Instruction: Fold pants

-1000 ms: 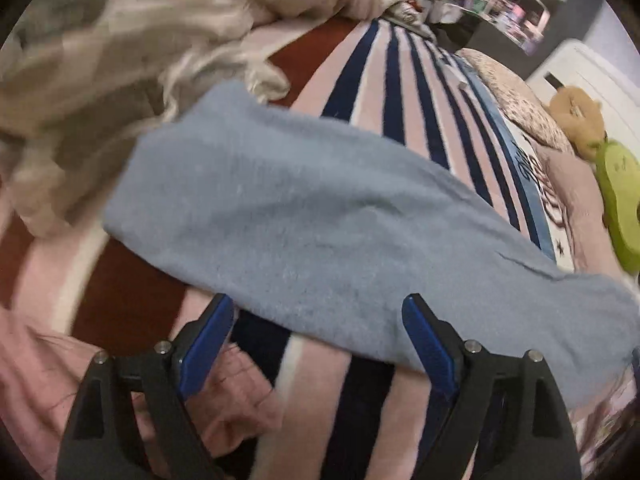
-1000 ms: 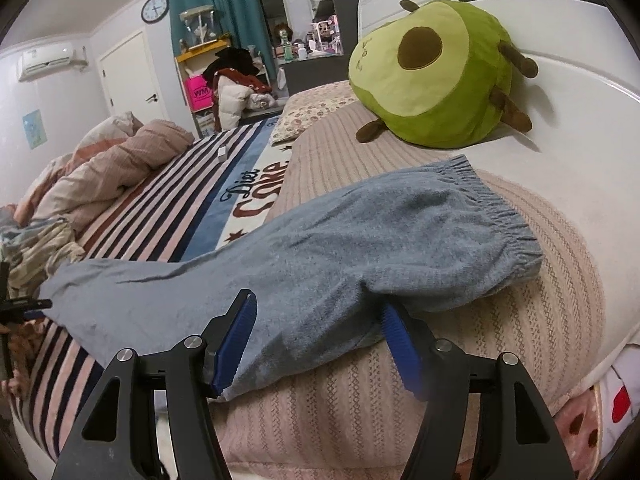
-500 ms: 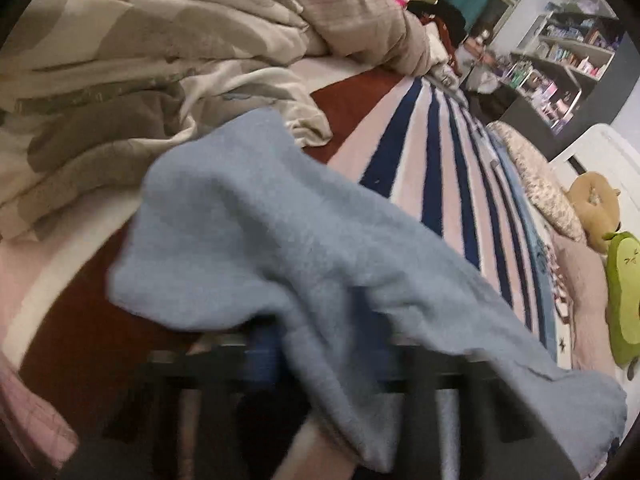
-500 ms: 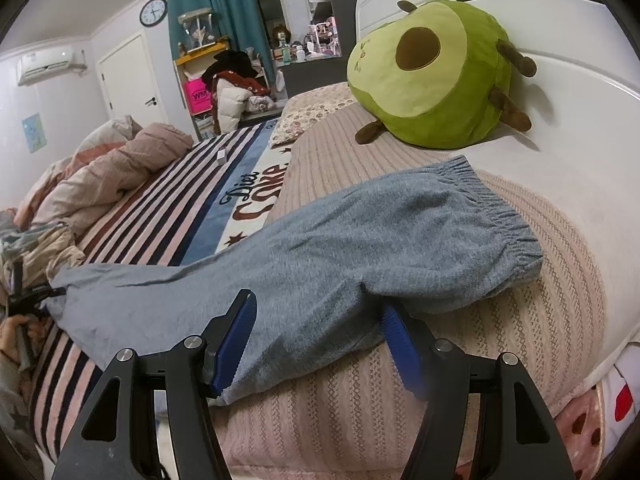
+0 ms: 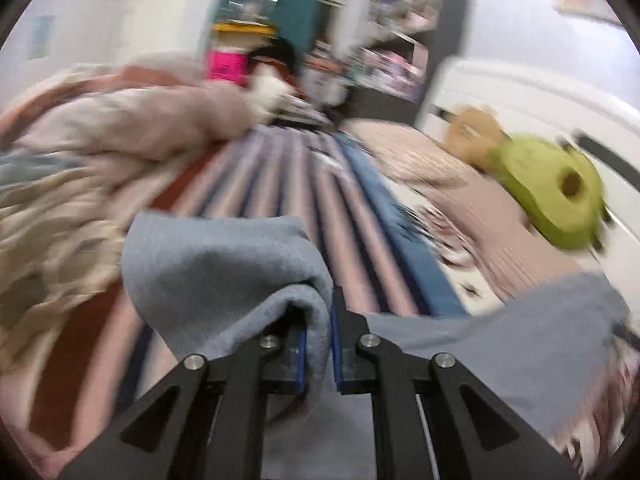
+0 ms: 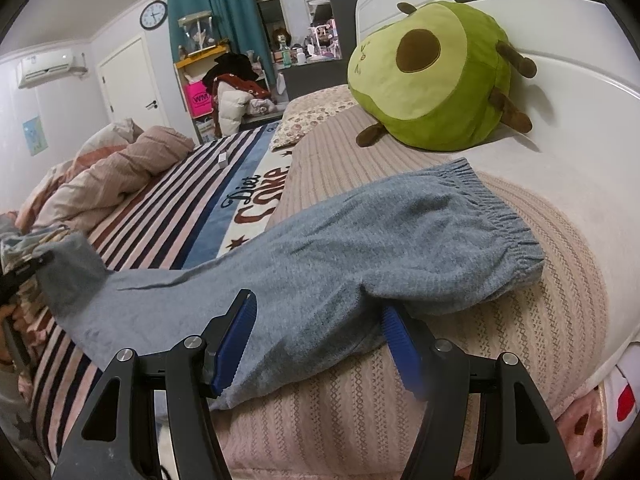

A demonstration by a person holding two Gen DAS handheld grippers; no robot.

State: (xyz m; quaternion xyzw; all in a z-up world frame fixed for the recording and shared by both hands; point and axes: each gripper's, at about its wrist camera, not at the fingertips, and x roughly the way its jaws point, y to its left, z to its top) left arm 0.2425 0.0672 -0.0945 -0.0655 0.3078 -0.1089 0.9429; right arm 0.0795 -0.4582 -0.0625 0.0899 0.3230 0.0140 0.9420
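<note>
Grey-blue pants (image 6: 360, 240) lie across the bed, waistband (image 6: 500, 216) on the beige pillow at the right, leg end at the left. My left gripper (image 5: 318, 344) is shut on the pants' leg end (image 5: 224, 272) and holds it raised off the striped blanket; the raised cuff also shows in the right wrist view (image 6: 72, 264). My right gripper (image 6: 320, 340) is open, its blue pads on either side of the pants' near edge by the seat, not clamped.
A green avocado plush (image 6: 432, 76) sits against the white headboard (image 6: 560, 92). A striped blanket (image 6: 192, 208) covers the bed. A rumpled pink duvet (image 6: 116, 176) lies at the far left. Shelves and a clothes pile stand behind the bed.
My left gripper moved onto the leg end, shut on it and lifted it, swinging toward the headboard. The right gripper has stayed open in the same place.
</note>
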